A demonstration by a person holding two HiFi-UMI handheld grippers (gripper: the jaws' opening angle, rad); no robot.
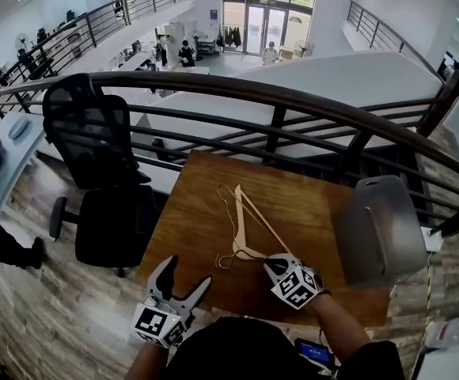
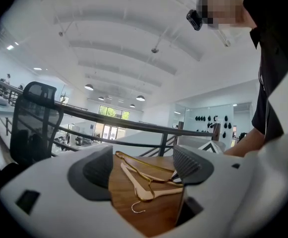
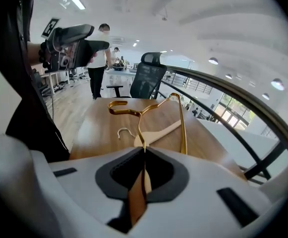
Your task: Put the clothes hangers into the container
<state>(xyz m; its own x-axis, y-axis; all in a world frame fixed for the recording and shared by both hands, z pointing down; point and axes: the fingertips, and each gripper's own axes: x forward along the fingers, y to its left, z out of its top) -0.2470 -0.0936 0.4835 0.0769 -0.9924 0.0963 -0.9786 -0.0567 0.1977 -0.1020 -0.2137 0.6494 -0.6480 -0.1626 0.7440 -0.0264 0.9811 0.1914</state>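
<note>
Right gripper [image 3: 144, 153]: gold hanger [image 3: 124, 111]; two hangers [image 1: 241, 220]

Glossy gold metal hanger [image 3: 183, 128], matt wooden hanger [image 3: 159, 132], wood-grain table [image 3: 99, 128].

The head camera looked steeply down from above the person onto the worktop [image 1: 309, 204], facing the railing [image 1: 293, 97] beyond. The left claw's [image 1: 190, 271] camera sat low and near level, looking across the worktop toward that railing, while the right claw's [image 1: 267, 261] camera, seemingly angled downward, faced an office chair [image 3: 146, 81]. All three shared the worktop, the gold hanger [image 3: 182, 128] and the wooden hanger [image 3: 159, 132], closest in the right claw's view.
</note>
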